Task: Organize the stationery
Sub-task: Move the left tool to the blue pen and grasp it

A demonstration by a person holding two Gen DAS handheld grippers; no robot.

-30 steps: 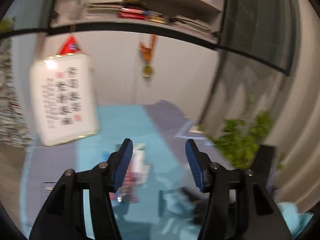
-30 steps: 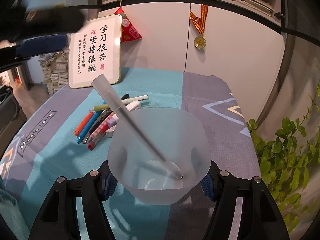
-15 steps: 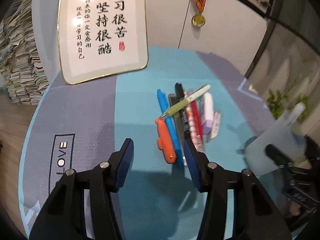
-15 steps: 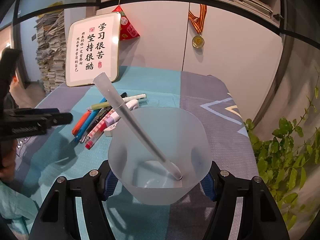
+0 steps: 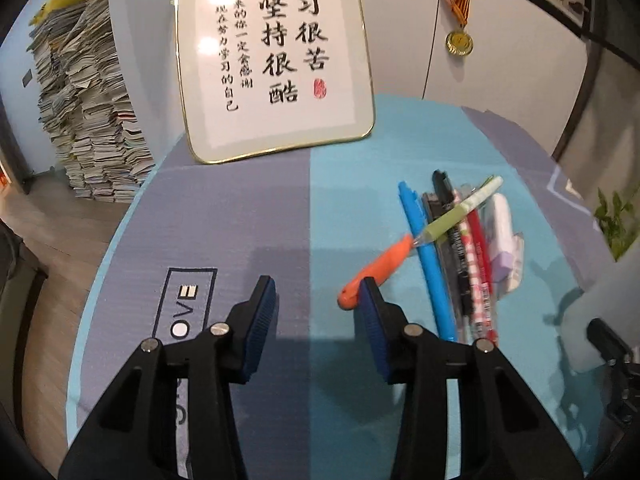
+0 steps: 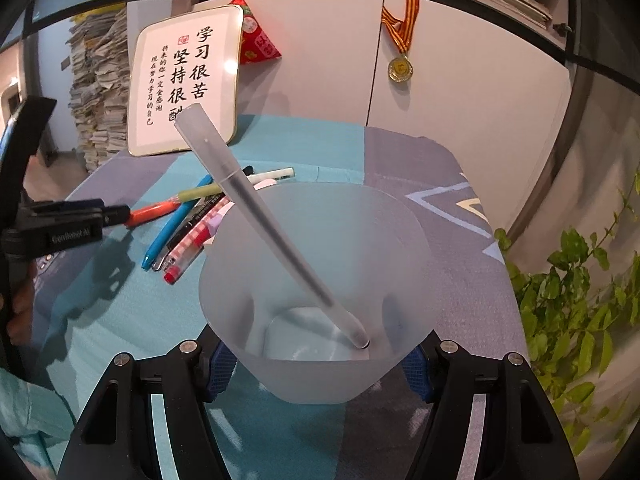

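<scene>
Stationery sits on a round table [image 5: 240, 216] with a blue and grey cloth, in a pile of pens [image 5: 460, 248] on the teal half, right of the left gripper [image 5: 316, 300]. A framed calligraphy board [image 5: 276, 56] leans against the cabinet behind. The right gripper [image 6: 316, 360] is clamped on a frosted cup [image 6: 316, 280] with one frosted grey pen [image 6: 256, 208] leaning inside it. The left gripper's fingers are spread apart, nothing between them, and the orange pen [image 5: 380, 268] lies by its right fingertip; can't tell if they touch. Blue pen [image 5: 428, 252] lies beside it, a green one [image 5: 460, 212] across the top
</scene>
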